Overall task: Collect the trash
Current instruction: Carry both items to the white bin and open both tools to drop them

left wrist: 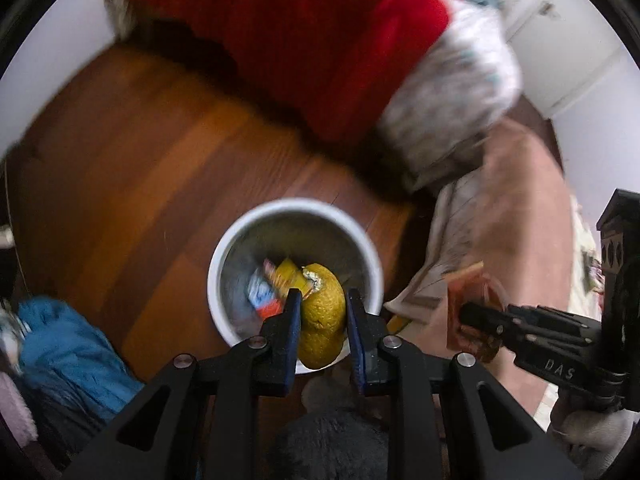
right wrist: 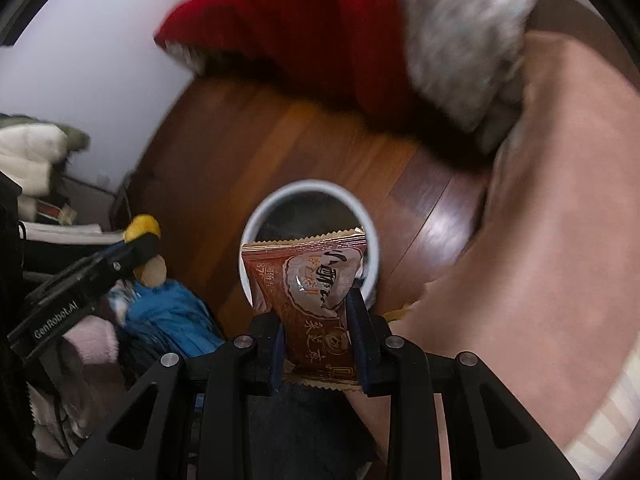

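Your left hand-held gripper (left wrist: 320, 304) grasps the yellow citrus peel (left wrist: 323, 320) above the round white waste bin (left wrist: 224, 256); release there. Your right hand-held gripper (right wrist: 318, 316), clamping the brown snack wrapper (right wrist: 308, 280), should centre first.

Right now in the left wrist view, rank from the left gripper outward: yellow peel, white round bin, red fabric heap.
1. Yellow peel, between the left gripper fingers.
2. White round bin, just beyond, below.
3. Red fabric heap, far across the floor.
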`<state>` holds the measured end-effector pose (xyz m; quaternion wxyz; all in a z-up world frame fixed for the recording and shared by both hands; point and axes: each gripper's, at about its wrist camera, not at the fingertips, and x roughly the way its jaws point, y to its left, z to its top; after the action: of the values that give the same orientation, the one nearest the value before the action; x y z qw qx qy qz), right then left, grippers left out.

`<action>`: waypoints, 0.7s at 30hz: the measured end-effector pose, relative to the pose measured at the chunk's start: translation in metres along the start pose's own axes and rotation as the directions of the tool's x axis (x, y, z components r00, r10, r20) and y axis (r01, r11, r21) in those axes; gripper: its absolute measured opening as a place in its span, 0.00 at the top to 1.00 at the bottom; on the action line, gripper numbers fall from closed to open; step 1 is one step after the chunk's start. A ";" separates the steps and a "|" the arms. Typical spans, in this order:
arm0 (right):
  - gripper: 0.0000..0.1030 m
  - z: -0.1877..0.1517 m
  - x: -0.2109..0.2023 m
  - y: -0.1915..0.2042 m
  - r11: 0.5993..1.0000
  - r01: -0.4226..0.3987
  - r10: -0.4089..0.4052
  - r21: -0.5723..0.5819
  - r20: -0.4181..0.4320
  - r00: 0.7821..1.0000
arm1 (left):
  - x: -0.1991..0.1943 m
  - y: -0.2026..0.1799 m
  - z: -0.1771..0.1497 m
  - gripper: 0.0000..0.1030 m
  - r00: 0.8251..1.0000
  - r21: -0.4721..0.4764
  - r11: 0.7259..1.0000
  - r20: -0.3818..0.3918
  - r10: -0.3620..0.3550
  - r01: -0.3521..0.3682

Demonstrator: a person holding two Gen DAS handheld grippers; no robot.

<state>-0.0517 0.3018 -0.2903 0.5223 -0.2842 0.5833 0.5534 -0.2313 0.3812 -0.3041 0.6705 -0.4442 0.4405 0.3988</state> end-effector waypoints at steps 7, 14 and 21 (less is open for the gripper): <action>0.71 0.034 0.104 0.009 0.998 0.068 -0.068 -0.007 -0.145 0.987 | 0.058 0.038 0.014 0.74 0.994 -0.103 0.995 -0.106 -0.016 0.005; 0.35 0.053 0.161 -0.003 0.997 0.075 -0.081 -0.034 -0.213 0.974 | 0.061 0.065 0.011 0.03 0.995 -0.163 0.985 -0.095 0.038 -0.053; 0.00 0.056 0.168 -0.009 0.993 0.109 -0.118 -0.053 -0.213 0.970 | 0.051 0.073 0.001 0.03 0.990 -0.160 0.978 -0.055 0.129 -0.136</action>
<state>-0.0760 0.3935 -0.4399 0.4807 -0.3859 0.6080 0.5003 -0.2833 0.4107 -0.3695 0.5937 -0.4761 0.4497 0.4676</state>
